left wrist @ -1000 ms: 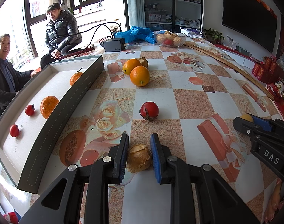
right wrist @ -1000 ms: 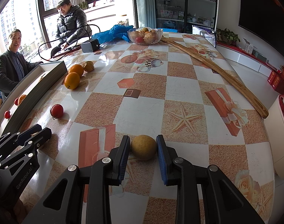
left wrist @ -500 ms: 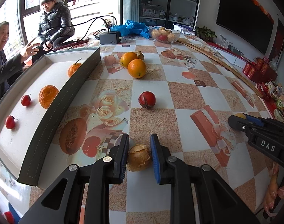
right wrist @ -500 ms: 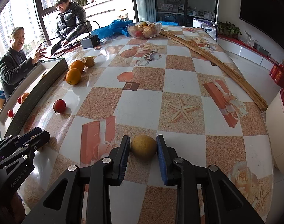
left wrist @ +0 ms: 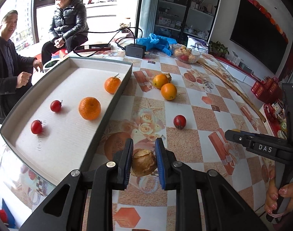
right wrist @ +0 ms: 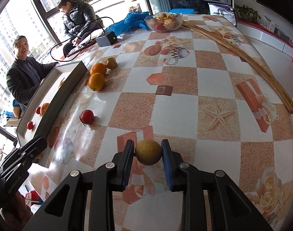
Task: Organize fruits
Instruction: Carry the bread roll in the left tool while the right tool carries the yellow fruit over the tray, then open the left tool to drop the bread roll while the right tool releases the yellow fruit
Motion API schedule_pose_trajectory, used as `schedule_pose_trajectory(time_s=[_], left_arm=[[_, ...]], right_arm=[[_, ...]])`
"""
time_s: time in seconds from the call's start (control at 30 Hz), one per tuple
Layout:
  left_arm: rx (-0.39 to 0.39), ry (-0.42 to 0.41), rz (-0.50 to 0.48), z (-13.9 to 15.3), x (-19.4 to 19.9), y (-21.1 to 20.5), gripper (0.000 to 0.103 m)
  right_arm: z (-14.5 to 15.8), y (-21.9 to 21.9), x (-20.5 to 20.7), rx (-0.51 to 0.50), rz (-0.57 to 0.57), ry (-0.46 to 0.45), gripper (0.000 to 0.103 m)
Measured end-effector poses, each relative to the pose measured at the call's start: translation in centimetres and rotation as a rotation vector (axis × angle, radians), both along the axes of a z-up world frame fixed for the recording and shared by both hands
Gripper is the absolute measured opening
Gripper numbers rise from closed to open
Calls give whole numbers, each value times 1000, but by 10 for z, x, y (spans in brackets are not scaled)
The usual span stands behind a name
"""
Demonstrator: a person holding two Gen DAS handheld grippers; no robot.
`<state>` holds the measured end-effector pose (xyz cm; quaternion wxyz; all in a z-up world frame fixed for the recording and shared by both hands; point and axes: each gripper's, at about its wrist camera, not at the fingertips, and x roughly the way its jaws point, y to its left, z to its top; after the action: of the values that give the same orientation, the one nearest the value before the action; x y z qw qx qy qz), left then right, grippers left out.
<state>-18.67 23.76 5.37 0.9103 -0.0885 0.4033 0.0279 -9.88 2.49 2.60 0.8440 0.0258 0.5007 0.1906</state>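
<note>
Fruits are partly sorted. Inside the shallow grey-walled, white-lined tray (left wrist: 115,98) lie two mandarins (left wrist: 89,108) and two small red tomatoes (left wrist: 36,127). Outside the tray, on the tabletop (right wrist: 213,73), remain two oranges (left wrist: 168,91), a brown dried fruit (right wrist: 111,63) beside them, and one red tomato (left wrist: 179,121).

The left tongs (left wrist: 143,162) pinch a wrinkled brown dried fruit (left wrist: 143,162) just beside the tray's near wall. The right tongs (right wrist: 148,155) pinch a round dull-yellow fruit (right wrist: 148,155), well apart from the tray.

Judged progress: roughly halfway; both held fruits and four loose ones remain.

Whether either held fruit clears the tabletop cannot be told. The glass bowl (right wrist: 163,22) far from the tray holds fruit that cannot be told apart. In the right wrist view the tray wall hides most of its contents.
</note>
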Motion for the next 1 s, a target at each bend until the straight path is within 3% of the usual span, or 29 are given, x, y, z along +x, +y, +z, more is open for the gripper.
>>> schedule_pose_trajectory(time_s=[0.2, 0.5, 0.93, 1.0], left_arm=[[38, -37, 103, 15, -2, 48, 26], [21, 24, 257, -6, 4, 114, 25], [-11, 95, 296, -37, 11, 136, 26], [20, 93, 290, -38, 11, 129, 30]], right_arm=[[17, 68, 12, 36, 120, 5, 30], [30, 174, 28, 45, 298, 6, 30], [15, 249, 48, 34, 386, 52, 30], [10, 252, 49, 42, 392, 66, 30]])
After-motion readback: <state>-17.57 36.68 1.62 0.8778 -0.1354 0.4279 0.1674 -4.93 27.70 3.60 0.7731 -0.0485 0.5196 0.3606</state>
